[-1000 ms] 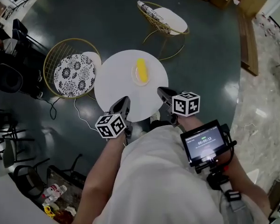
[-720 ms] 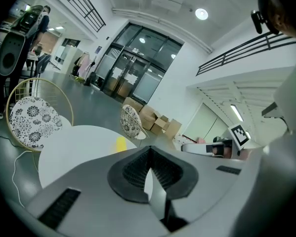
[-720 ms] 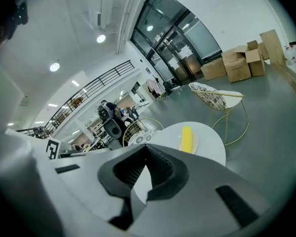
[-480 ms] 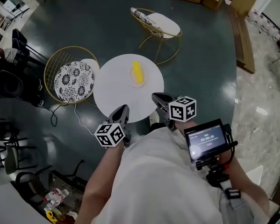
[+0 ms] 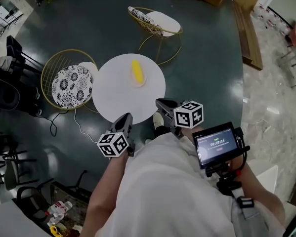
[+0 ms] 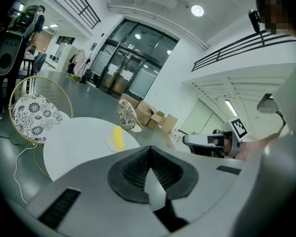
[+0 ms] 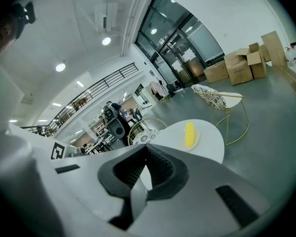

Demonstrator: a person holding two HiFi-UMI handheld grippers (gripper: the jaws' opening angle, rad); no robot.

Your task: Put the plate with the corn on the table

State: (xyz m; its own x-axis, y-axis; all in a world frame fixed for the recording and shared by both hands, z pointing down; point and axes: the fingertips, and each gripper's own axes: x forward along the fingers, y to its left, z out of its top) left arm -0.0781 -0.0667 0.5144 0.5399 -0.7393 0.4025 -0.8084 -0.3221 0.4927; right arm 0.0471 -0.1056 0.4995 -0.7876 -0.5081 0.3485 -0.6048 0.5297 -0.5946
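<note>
Left gripper (image 5: 126, 117), right gripper (image 5: 160, 103) backed off table (image 5: 113, 95) | both clenched, empty | plate (image 5: 143, 81), corn (image 5: 137, 70) near far edge | risk: table knock rolls corn off.

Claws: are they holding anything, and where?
Nothing is held. The left claw and right claw are shut and empty; the yellow corn cob lies on its pale round plate.

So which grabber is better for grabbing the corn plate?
Right, probably. In the head view the right gripper lies nearer the plate with corn on the round white table than the left gripper, which sits further back. Both are shut and empty.
</note>
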